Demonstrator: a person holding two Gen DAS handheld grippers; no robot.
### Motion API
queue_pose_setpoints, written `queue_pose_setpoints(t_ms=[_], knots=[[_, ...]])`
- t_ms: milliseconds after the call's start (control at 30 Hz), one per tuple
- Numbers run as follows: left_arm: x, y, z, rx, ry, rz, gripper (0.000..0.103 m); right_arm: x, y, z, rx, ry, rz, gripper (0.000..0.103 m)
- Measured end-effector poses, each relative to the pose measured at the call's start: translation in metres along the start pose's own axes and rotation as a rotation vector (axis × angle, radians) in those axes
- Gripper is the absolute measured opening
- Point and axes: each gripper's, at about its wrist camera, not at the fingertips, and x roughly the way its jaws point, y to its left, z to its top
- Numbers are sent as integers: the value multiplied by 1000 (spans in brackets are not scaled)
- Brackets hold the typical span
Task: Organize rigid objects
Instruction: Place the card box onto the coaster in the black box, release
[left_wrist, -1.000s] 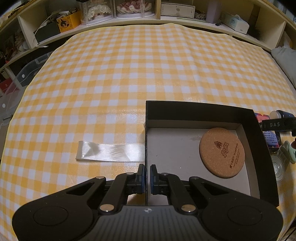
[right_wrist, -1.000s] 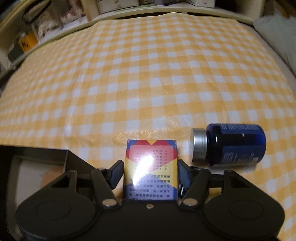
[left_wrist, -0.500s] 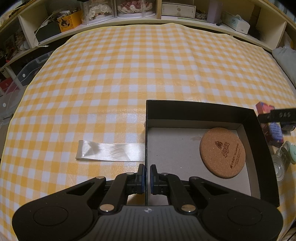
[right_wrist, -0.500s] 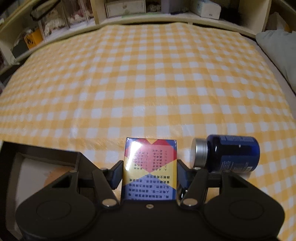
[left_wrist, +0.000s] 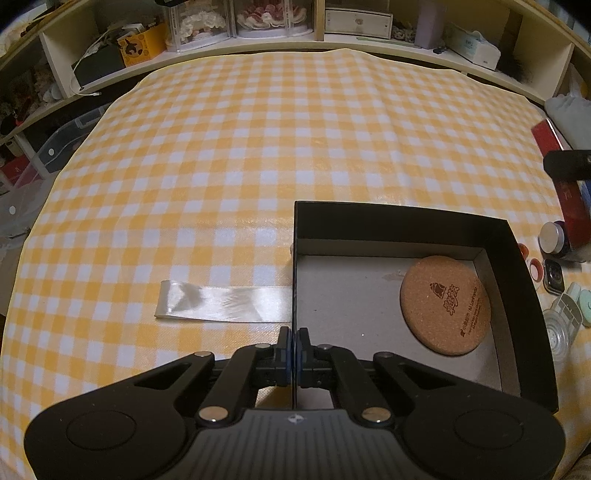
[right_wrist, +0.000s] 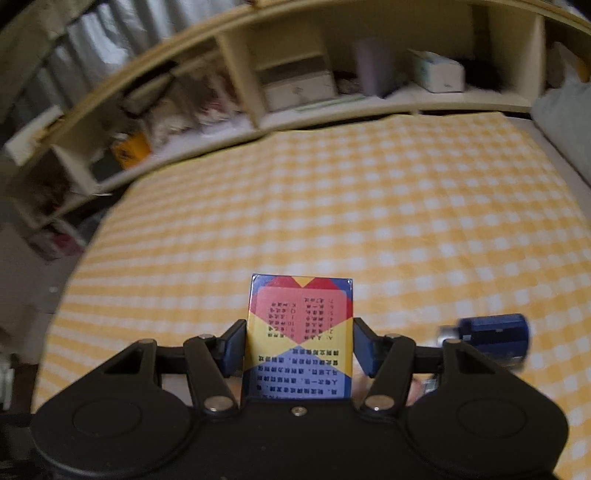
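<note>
Centrally, the card box (right_wrist: 300, 339), printed red, yellow and blue, is clamped between the fingers of the right gripper (right_wrist: 299, 347), raised clear of the checked surface (right_wrist: 369, 221). A blue bottle (right_wrist: 495, 338) with a silver cap lies on its side just to the right, blurred. The left gripper (left_wrist: 294, 347) has its fingers pressed together on the near left wall of the black tray (left_wrist: 406, 221), which rests on the surface. A cork coaster (left_wrist: 445, 304) lies flat inside the tray, toward its right wall. A white ribbon (left_wrist: 225, 304) extends leftward from the tray's left wall. Small jars and lids (left_wrist: 557, 325) cluster just beyond the tray's right wall. Shelves (left_wrist: 332, 33) line the far edge.
</note>
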Motion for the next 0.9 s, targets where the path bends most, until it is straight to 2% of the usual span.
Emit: queue_pose_setpoints(t_ms=[167, 333, 600, 767, 900], knots=[[-5, -3, -2, 0, -3, 3, 2, -5, 27, -11, -56, 40, 97, 61], [-5, -4, -2, -1, -2, 2, 2, 13, 52, -32, -106, 125, 120, 61], [-5, -4, -2, -1, -2, 2, 2, 44, 67, -56, -129, 211, 43, 61], [-6, -5, -2, -1, -2, 2, 2, 52, 67, -56, -165, 183, -61, 61], [-7, -5, -1, -2, -3, 1, 2, 56, 60, -54, -154, 154, -111, 62]])
